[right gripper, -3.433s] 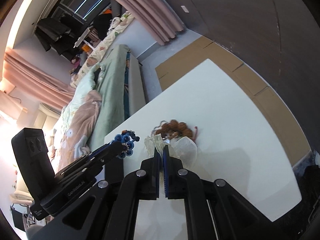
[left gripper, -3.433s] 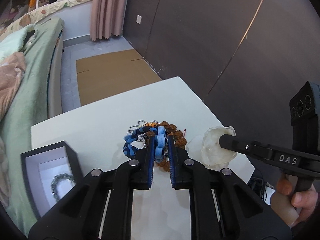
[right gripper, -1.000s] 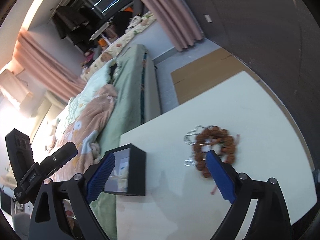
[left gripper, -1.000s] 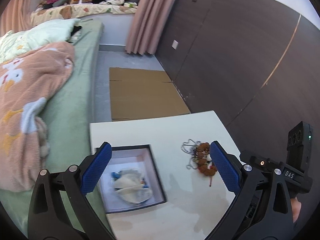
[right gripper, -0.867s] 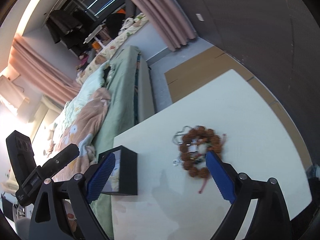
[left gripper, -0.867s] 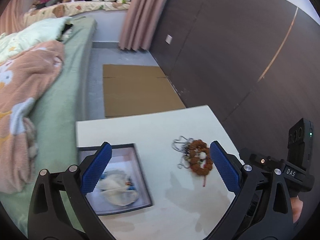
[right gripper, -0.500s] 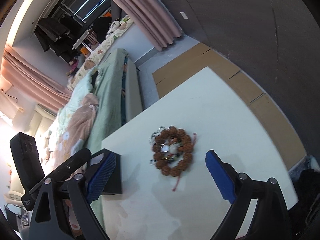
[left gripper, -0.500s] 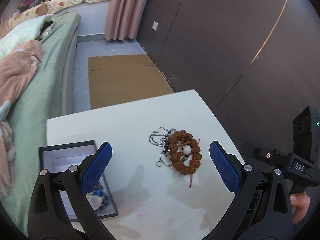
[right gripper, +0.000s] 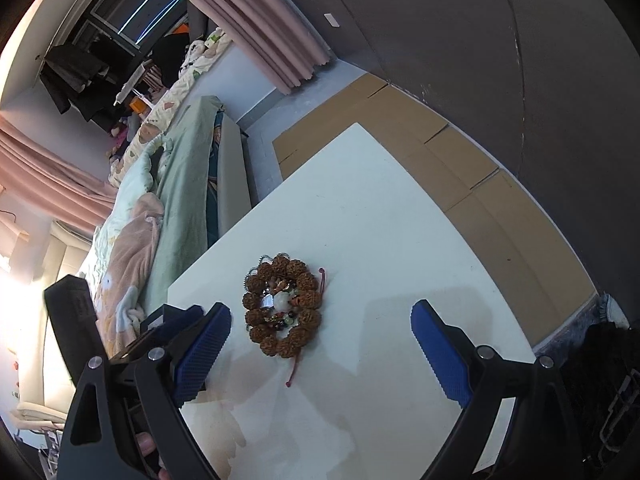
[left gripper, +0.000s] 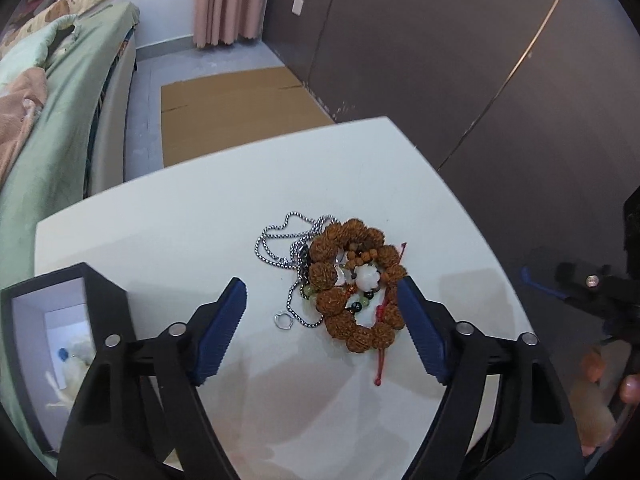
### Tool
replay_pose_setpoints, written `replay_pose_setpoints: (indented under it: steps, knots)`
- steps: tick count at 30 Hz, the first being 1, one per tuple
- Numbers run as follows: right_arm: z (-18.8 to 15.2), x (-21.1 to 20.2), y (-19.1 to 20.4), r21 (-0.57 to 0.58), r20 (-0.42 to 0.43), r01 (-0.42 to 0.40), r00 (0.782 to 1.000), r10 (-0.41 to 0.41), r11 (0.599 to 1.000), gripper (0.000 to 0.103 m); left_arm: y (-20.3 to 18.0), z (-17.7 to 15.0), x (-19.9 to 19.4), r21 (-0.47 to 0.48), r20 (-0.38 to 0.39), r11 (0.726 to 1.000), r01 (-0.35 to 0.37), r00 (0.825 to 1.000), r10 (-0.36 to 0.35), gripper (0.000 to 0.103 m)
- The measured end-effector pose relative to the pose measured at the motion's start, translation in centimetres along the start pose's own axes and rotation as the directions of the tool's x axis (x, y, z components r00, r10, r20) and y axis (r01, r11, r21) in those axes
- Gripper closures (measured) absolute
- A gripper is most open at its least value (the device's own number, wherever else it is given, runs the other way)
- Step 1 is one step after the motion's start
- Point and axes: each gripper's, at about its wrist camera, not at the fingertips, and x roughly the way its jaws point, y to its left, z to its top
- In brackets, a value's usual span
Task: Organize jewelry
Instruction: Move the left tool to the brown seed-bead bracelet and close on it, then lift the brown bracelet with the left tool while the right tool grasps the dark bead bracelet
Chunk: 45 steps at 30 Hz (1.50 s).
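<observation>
We hold our left gripper (left gripper: 322, 322) spread wide over the brown knobbly-bead bracelet (left gripper: 354, 286), which lies on the white table (left gripper: 160, 236) atop a silver chain necklace (left gripper: 280, 240). Our right gripper (right gripper: 320, 344) gapes empty too. The black open box (left gripper: 52, 320) stands left.

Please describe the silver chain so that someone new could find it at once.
On the white table, find the jewelry heap between the open left gripper's fingers. The silver chain loops out from its left side, partly under the brown bead bracelet: thin bright metal, not beads.
</observation>
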Motion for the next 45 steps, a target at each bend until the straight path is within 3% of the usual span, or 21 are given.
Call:
replay_pose_setpoints:
  steps: [4,5,6,9,11,19,26,32,40,43,45]
  knots:
    - [0.1,0.3,0.1,-0.017,-0.013,0.011,1.000,-0.011,1.000,0.013,-0.6,-0.2,1.4,0.023,-0.025,0.999,-0.026,0.999,0.026,0.032]
    - [0.1,0.4,0.1,-0.020,-0.015,0.013,1.000,-0.014,1.000,0.013,-0.8,-0.4,2.1,0.035,-0.042,0.998,-0.058,0.997,0.059,0.040]
    - [0.1,0.5,0.2,-0.024,-0.018,0.015,1.000,-0.016,1.000,0.013,-0.8,-0.5,2.5,0.041,-0.054,0.997,-0.071,0.996,0.073,0.054]
    - [0.1,0.6,0.5,-0.032,-0.015,0.023,1.000,-0.023,0.999,0.013,-0.9,-0.7,3.2,0.027,-0.084,0.999,-0.045,0.995,0.047,0.080]
    - [0.1,0.7,0.7,-0.036,-0.015,0.030,0.999,-0.031,0.999,0.013,-1.2,-0.7,2.8,0.038,-0.072,0.998,-0.056,0.996,0.059,0.084]
    - [-0.1,1.2,0.8,-0.037,-0.016,0.051,0.999,-0.051,0.998,0.014,-0.7,-0.1,-1.1,0.021,0.026,1.000,0.012,1.000,-0.012,0.084]
    - [-0.2,1.5,1.5,-0.051,-0.010,0.061,0.998,-0.062,0.997,0.018,-0.3,0.3,-4.4,0.006,0.101,0.995,0.101,0.990,-0.101,0.084]
    - [-0.6,2.3,2.7,-0.073,-0.020,0.063,0.998,-0.065,0.995,0.024,1.7,0.6,-6.1,-0.029,0.134,0.994,0.107,0.986,-0.102,0.084]
    - [-1.0,5.3,3.9,-0.095,-0.071,0.045,0.996,-0.051,0.995,0.065,4.3,0.7,-7.3,-0.072,0.171,0.991,0.110,0.981,-0.097,0.084]
    - [-0.8,6.8,4.2,-0.106,-0.084,0.056,0.994,-0.065,0.993,0.074,4.9,0.7,-7.3,-0.081,0.173,0.990,0.117,0.980,-0.101,0.084]
    - [-0.8,7.7,4.3,-0.107,-0.093,0.067,0.993,-0.077,0.992,0.075,5.4,0.7,-7.3,-0.083,0.175,0.989,0.120,0.979,-0.104,0.084]
